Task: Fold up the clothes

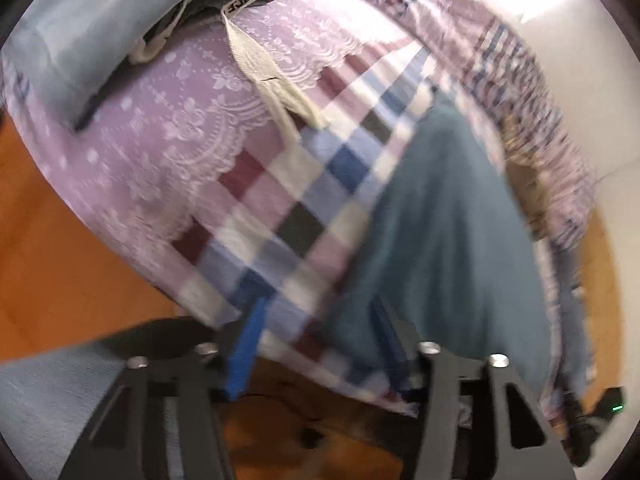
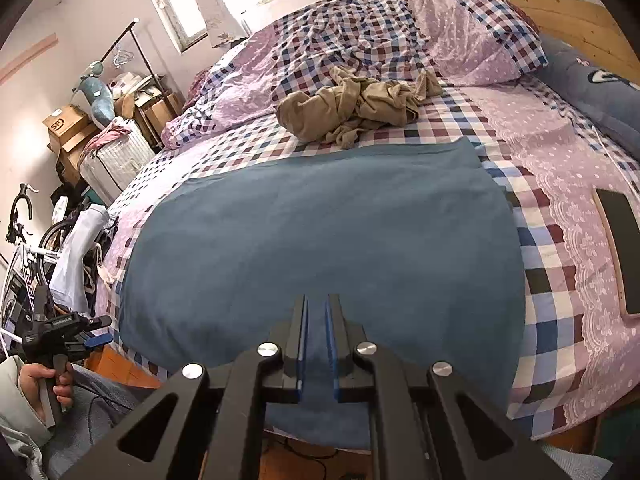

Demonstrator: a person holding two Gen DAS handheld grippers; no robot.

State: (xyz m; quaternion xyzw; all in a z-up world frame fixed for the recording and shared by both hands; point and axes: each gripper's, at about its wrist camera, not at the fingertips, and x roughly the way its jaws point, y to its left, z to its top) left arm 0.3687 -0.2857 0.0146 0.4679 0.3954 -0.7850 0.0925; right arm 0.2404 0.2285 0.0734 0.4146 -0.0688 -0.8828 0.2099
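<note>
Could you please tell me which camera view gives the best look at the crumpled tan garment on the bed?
The right wrist view: the tan garment lies sharp and whole beyond the blue cloth. The left wrist view is blurred and shows only a tan patch at its right edge.

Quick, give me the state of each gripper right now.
Left gripper: open, nothing clamped, over the near edge of the blue garment.
Right gripper: shut on the blue garment's near edge.
</note>
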